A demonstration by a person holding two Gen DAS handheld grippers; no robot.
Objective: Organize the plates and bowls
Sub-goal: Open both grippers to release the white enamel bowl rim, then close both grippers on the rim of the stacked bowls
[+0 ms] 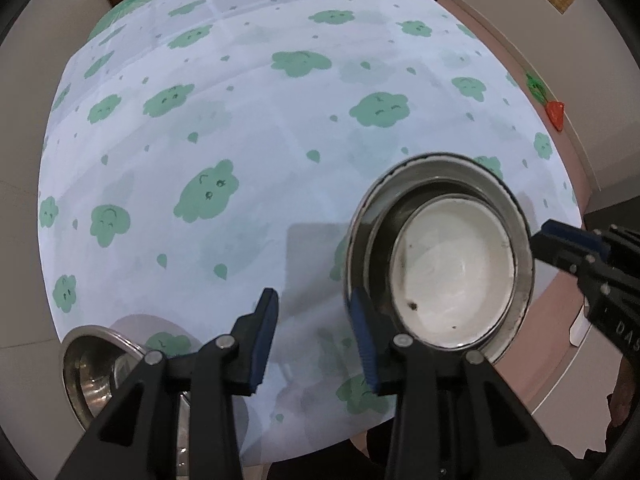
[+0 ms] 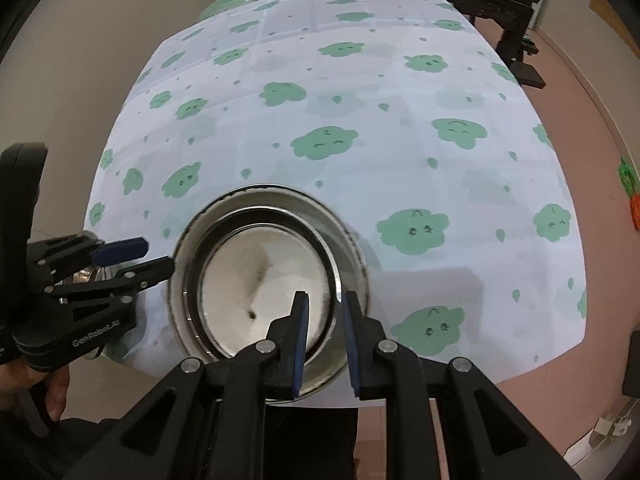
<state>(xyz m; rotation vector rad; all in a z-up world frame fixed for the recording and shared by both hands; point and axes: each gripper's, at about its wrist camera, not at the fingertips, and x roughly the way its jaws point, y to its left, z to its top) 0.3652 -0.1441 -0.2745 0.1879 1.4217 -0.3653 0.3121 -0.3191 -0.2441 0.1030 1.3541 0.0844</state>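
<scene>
White bowl (image 1: 452, 272) nested in steel plates (image 1: 440, 172) at the surface's near edge, toward its right corner. One steel bowl (image 1: 92, 372) left apart at the near left corner, seemingly unstacked. Right gripper (image 2: 326, 344) pointing steeply down, fingers straddling the stack's rim, narrowly parted; pinching or not unclear. Left gripper (image 1: 316, 344) pointing straight down, fingers spread, empty, beside the stack.
</scene>
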